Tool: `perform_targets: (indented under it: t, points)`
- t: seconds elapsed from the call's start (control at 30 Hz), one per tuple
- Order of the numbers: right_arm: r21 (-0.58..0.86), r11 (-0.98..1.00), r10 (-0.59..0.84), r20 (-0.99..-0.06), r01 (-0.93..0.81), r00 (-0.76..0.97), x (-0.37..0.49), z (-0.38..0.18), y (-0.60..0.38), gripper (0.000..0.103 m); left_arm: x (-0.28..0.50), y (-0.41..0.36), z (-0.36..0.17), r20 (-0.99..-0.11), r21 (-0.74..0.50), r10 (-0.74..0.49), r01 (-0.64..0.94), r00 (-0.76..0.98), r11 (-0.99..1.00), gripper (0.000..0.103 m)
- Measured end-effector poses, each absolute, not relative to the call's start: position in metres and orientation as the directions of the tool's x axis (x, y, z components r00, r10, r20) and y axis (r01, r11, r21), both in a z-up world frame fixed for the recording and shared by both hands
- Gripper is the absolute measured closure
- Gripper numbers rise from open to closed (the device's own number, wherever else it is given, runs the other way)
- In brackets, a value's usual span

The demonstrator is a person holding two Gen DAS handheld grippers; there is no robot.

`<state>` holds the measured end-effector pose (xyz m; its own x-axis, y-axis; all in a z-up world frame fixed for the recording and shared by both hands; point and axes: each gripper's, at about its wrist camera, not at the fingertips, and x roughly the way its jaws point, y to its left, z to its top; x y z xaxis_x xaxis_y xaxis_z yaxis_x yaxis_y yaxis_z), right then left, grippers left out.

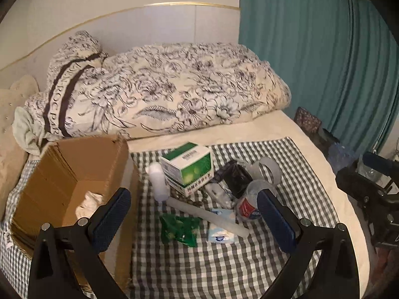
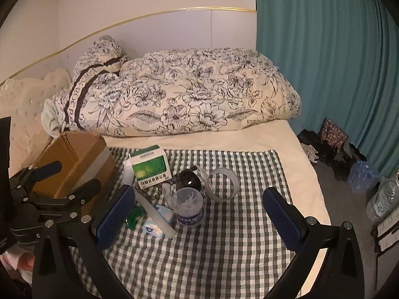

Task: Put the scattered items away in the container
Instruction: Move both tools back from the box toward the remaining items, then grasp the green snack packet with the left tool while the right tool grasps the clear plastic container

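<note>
An open cardboard box [image 1: 74,172] stands at the left on the checked cloth [image 1: 224,261], with crumpled white paper [image 1: 87,204] inside; it also shows in the right wrist view [image 2: 74,159]. Beside it lie a green and white carton [image 1: 189,167], a white foam tube [image 1: 207,215], a green packet [image 1: 179,229], a tissue pack [image 1: 220,234], a crushed clear bottle [image 1: 249,199], a black object [image 1: 235,177] and a tape roll [image 1: 269,169]. My left gripper [image 1: 194,219] is open and empty above the pile. My right gripper [image 2: 197,214] is open and empty over the bottle [image 2: 188,206] and tape roll [image 2: 223,184].
A folded floral quilt [image 1: 174,94] lies behind the items. A teal curtain [image 1: 324,49] hangs at the right. Shoes and water bottles [image 2: 361,177] sit on the floor right of the bed. The right gripper shows at the left view's right edge [image 1: 374,182].
</note>
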<state>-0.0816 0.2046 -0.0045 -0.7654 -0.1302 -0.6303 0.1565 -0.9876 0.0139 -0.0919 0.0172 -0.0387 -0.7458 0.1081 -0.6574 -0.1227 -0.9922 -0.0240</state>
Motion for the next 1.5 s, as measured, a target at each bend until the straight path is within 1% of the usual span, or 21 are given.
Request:
perform_targets:
  t: [0.23,0.37,0.4,0.5,0.67,0.77,0.97,1.27,1.5]
  points:
    - [0.036,-0.986,-0.148,-0.651,0.165,-0.744,-0.09,-0.028,0.212,0.001,-0.095,0.024,-0.062,-0.659,-0.005,0.101,-0.13,-0.745,-0.991,0.0]
    - [0.048,-0.984,-0.158,-0.665,0.169,-0.73,-0.096,-0.041,0.215,0.007,-0.1,0.025,-0.08,-0.686,0.016,0.08,-0.125,-0.723,-0.992,0.003]
    - [0.05,-0.984,-0.16,-0.67,0.17,-0.725,-0.098,-0.046,0.215,0.01,-0.101,0.025,-0.084,-0.69,0.025,0.072,-0.123,-0.72,-0.992,0.003]
    - [0.055,-0.983,-0.163,-0.686,0.173,-0.709,-0.102,-0.057,0.215,0.013,-0.104,0.025,-0.094,-0.7,0.034,0.058,-0.115,-0.712,-0.993,0.006]
    - [0.061,-0.981,-0.171,-0.709,0.182,-0.684,-0.11,-0.075,0.212,0.013,-0.11,0.017,-0.113,-0.725,0.012,0.054,-0.091,-0.687,-0.996,0.007]
    - [0.059,-0.981,-0.17,-0.721,0.185,-0.672,-0.115,-0.085,0.209,0.013,-0.115,0.01,-0.128,-0.751,0.007,0.042,-0.072,-0.659,-0.997,0.01]
    - [0.065,-0.979,-0.178,-0.739,0.194,-0.65,-0.124,-0.103,0.201,0.013,-0.125,-0.001,-0.149,-0.78,-0.021,0.04,-0.037,-0.624,-0.999,0.011]
    - [0.054,-0.977,-0.171,-0.77,0.205,-0.614,-0.14,-0.129,0.191,0.013,-0.142,0.001,-0.182,-0.816,0.011,0.005,-0.024,-0.579,-1.0,0.011]
    - [0.051,-0.978,-0.165,-0.788,0.204,-0.593,-0.155,-0.148,0.186,0.013,-0.154,0.002,-0.201,-0.834,0.014,0.005,-0.029,-0.552,-0.999,0.011]
